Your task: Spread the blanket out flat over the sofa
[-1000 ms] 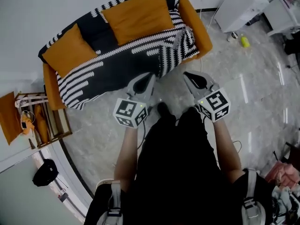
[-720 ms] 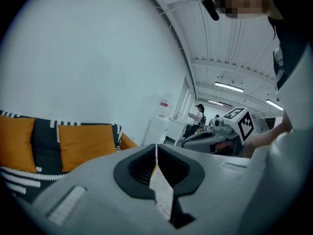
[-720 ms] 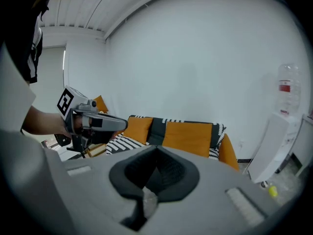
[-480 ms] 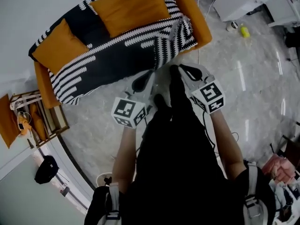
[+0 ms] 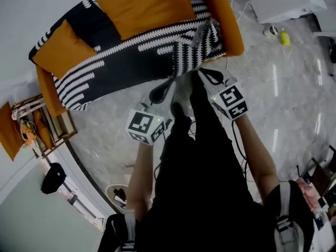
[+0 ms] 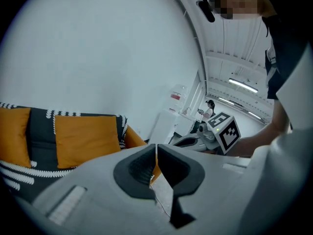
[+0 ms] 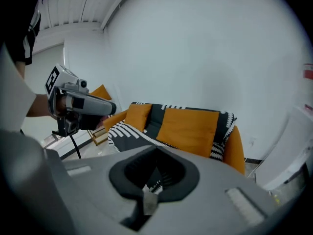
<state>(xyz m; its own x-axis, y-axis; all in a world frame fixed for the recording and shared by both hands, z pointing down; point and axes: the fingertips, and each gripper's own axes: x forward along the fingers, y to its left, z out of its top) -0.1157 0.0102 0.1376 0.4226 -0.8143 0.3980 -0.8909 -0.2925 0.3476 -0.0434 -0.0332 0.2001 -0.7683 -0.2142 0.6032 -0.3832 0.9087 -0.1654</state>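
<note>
Blanket (image 5: 131, 62) drapes the orange sofa (image 5: 231, 30) upper left, looks soft and light; I'd pinch its rumpled right edge. My left claw (image 5: 164, 88) and right claw (image 5: 203, 77) both closed, empty.

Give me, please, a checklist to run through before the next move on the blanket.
1. Is the left hand-held gripper free to grasp: ok, jaws together, nothing between them.
2. Is the right hand-held gripper free: ok, shut and empty.
3. Is the blanket flat on the sofa: not ok, a bunched fold lies near the sofa arm in front of the right hand-held gripper.
4. Is the blanket free of load: not ok, two orange cushions sit on it.
5. Is the hem behind the backrest even: cannot tell, it is hidden.
</note>
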